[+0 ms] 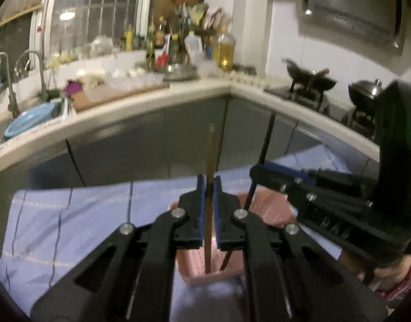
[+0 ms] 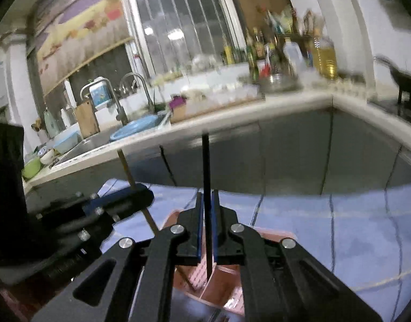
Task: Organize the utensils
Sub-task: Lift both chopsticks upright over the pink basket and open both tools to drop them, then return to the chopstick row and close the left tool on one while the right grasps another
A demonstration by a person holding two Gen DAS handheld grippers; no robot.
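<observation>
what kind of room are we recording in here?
A lived-in home kitchen, almost certainly: a sink with a curved faucet, woks on a gas stove under a steel range hood, and cooking-oil bottles crowding the L-shaped counter.

The brown chopstick (image 1: 209,187) and the black chopstick (image 2: 206,201) rose from a pink basket (image 1: 270,209). The cloth (image 1: 71,222) beneath was pale blue with thin dark and yellowish stripes. Blue pads lined black fingers (image 1: 201,209). A blue basin (image 2: 137,128) sat in the sink.
</observation>
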